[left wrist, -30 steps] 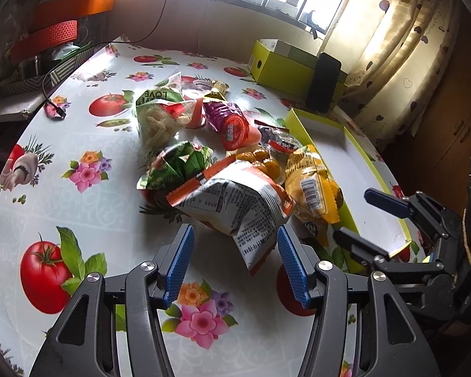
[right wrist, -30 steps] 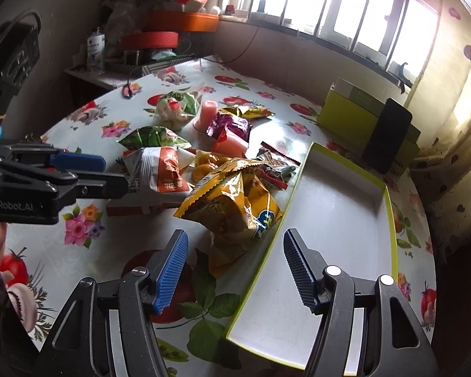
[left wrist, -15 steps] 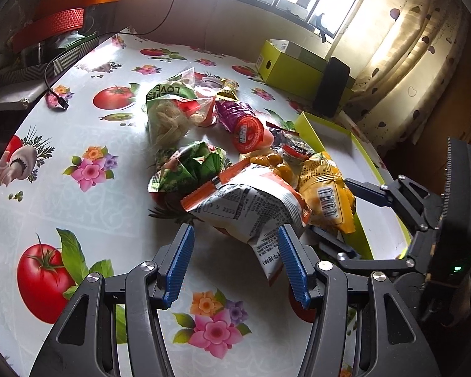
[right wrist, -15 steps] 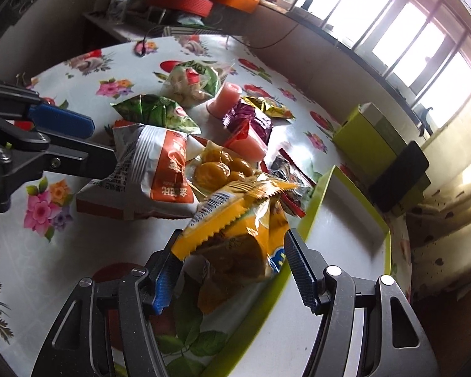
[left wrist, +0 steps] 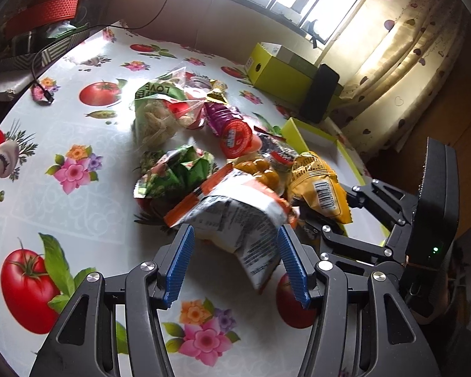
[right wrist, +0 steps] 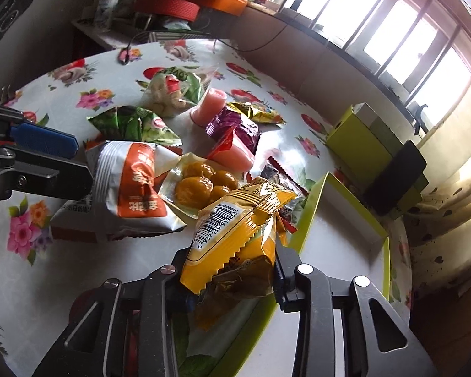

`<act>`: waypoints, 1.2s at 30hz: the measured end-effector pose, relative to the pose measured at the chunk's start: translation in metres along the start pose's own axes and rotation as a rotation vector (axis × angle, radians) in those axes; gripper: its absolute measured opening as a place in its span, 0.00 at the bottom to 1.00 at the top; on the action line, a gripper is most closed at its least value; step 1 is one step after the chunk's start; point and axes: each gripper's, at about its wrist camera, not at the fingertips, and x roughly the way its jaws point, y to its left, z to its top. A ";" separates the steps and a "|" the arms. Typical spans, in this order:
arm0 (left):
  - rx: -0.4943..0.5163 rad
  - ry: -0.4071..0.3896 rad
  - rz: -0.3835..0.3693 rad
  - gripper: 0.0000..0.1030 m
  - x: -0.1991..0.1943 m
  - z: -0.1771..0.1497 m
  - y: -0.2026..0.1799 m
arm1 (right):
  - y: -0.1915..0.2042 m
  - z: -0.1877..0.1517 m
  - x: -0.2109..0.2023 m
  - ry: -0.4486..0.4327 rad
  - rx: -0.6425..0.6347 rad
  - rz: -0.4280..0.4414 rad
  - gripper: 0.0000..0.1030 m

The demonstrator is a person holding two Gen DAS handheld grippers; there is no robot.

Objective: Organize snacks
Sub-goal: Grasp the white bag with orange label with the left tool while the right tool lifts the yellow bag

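Note:
Snack packets lie heaped on a flowered tablecloth beside a yellow-green tray (right wrist: pixel 301 229) with a white floor. My right gripper (right wrist: pixel 232 264) is closing, and the yellow snack bag (right wrist: pixel 235 235) between its jaws fills the gap and bulges upward. In the left wrist view that bag (left wrist: pixel 320 188) sits at the tray's near corner (left wrist: pixel 293 125). My left gripper (left wrist: pixel 234 229) stands open, with the corner of a white-and-orange bag (left wrist: pixel 235 213) reaching between its blue pads (left wrist: pixel 179 264), unpressed. A green bag (left wrist: pixel 175 172), a clear puff bag (left wrist: pixel 160 110) and a pack of orange balls (right wrist: pixel 201 182) lie behind.
A yellow box (left wrist: pixel 282 75) with a black device (left wrist: pixel 318 92) leaning on it stands at the back of the table. Pink jelly cups (right wrist: pixel 210 106) and a purple packet (right wrist: pixel 232 125) sit mid-heap. A cable (left wrist: pixel 42 88) lies at the far left edge. Orange baskets (right wrist: pixel 185 6) fill the shelf.
My right gripper came forward over the yellow bag and its jaws narrowed around it. My left gripper edged closer to the white-and-orange bag and stayed open.

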 end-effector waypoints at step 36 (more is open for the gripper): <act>0.021 0.083 0.231 0.62 0.025 0.012 -0.019 | -0.021 -0.020 -0.057 -0.161 0.199 0.198 0.30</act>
